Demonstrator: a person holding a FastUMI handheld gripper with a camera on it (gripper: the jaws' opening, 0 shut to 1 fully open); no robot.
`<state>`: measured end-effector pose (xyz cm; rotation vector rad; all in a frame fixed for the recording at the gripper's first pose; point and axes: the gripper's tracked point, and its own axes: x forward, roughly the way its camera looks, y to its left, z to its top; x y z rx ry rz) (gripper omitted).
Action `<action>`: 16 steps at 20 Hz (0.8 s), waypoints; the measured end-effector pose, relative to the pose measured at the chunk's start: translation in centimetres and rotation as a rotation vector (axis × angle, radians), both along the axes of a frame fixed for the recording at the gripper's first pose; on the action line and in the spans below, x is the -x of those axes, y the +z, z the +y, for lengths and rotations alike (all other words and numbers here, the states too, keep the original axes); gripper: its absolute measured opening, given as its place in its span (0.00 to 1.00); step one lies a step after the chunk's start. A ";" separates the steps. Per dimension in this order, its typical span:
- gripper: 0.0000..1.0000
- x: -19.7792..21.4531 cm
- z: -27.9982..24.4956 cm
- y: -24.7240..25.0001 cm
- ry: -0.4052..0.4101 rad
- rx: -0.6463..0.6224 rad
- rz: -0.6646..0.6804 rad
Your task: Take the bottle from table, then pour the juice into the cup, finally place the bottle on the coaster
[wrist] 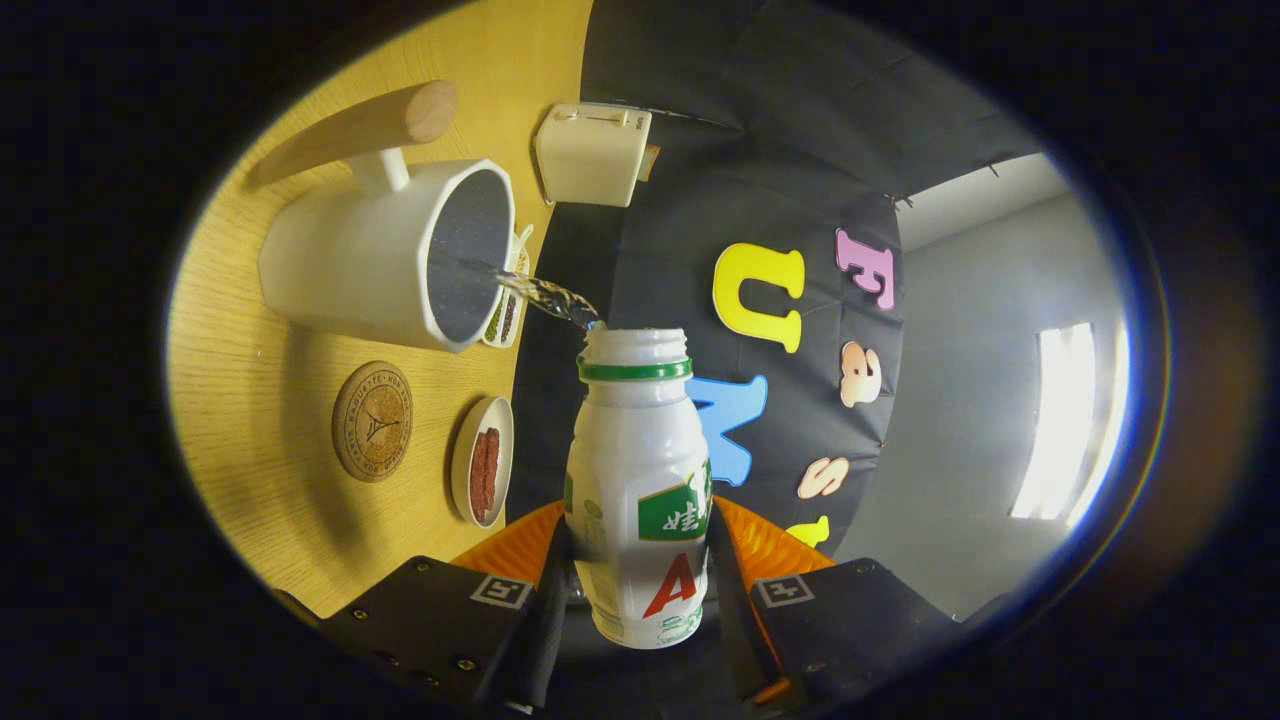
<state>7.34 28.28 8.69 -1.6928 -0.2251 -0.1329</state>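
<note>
Fingers (637,560) clamp the tipped bottle (638,470), its stream (545,295) pouring into the cup (400,255).

I count one bottle (637,480), clamped between the two fingers of my one gripper (637,570), with one stream of liquid (545,296) leaving its mouth. On the tabletop (260,440): one white cup (350,260) with one wooden handle (360,128), one round coaster (372,421), one toaster-like appliance (592,153) at the far edge, and two small dishes (482,461) (508,300) of food.
</note>
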 end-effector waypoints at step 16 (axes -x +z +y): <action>0.66 0.1 0.0 0.4 0.010 0.040 -0.026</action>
